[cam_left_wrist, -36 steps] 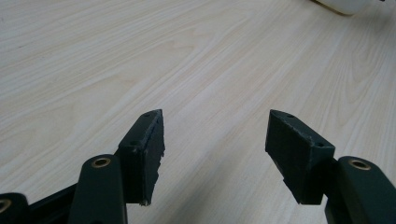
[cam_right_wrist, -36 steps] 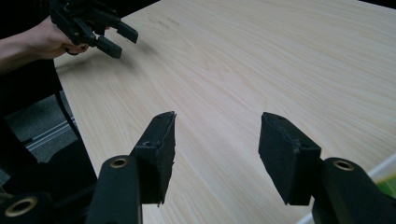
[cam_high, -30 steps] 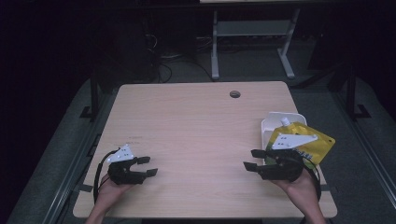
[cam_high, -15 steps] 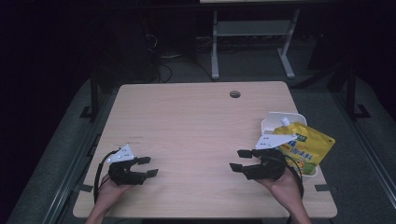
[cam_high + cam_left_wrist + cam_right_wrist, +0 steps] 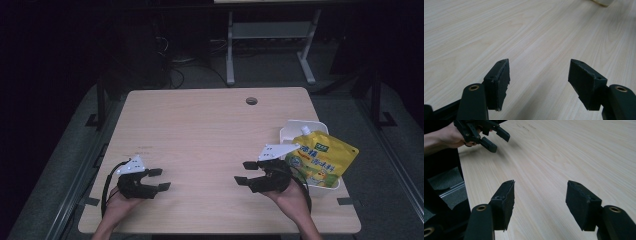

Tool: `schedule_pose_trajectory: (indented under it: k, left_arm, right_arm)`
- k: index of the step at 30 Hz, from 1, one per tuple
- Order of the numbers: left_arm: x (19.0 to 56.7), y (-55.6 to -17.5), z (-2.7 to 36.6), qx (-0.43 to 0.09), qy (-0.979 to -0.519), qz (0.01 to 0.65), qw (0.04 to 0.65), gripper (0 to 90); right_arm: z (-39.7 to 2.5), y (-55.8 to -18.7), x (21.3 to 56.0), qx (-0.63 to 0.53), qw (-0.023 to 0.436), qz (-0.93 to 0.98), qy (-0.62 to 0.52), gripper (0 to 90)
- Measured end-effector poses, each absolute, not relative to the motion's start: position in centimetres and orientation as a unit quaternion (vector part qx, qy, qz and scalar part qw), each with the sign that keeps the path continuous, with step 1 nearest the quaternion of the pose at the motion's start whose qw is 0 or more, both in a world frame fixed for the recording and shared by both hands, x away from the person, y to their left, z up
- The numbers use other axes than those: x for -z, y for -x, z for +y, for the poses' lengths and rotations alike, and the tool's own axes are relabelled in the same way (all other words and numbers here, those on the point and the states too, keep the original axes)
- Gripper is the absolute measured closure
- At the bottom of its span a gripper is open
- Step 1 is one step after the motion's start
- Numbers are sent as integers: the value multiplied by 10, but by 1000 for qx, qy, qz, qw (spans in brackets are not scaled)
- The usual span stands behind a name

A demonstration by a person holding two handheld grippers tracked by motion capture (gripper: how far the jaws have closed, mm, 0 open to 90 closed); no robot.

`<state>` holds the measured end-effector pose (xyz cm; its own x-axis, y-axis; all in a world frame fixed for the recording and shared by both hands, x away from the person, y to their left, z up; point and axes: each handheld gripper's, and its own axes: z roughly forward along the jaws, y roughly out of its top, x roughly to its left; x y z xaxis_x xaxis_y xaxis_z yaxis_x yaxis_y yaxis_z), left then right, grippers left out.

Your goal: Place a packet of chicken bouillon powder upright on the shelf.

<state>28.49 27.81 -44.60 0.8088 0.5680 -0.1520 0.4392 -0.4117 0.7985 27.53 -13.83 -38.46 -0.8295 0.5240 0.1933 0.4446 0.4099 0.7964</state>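
Your right gripper (image 5: 248, 172) and left gripper (image 5: 158, 179) both hover low over the pale wooden bench (image 5: 200, 130), jaws apart and empty. The yellow spouted refill pouch (image 5: 320, 160) leans in the white plastic tub (image 5: 300, 131) at the right edge, just behind your right hand (image 5: 287, 192). Risk: swinging that hand back could knock the pouch or push the light tub off the edge.
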Motion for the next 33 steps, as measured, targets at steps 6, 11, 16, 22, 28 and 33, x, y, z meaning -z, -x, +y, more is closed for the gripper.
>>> schedule_pose_trajectory:
  k: [6, 11, 16, 22, 28, 33]
  left_arm:
    - [446, -284, 275, -69, -840, 295, 450, 331]
    - [446, -284, 272, -65, -842, 290, 450, 327]
    - [446, -284, 269, -64, -843, 287, 451, 322]
    - [446, -284, 266, -60, -843, 285, 452, 313]
    - [446, -283, 262, -60, -844, 281, 452, 304]
    - [446, -283, 259, -59, -846, 278, 451, 299]
  right_arm:
    - [-129, -278, 392, -452, 32, 844, -287, 383]
    - [-122, -279, 400, -441, 35, 850, -285, 373]
    - [-117, -280, 409, -437, 30, 852, -287, 370]
    - [-115, -281, 419, -435, 29, 852, -289, 367]
    - [-115, -281, 430, -436, 29, 850, -295, 345]
    - [-117, -276, 440, -435, 32, 851, -294, 340]
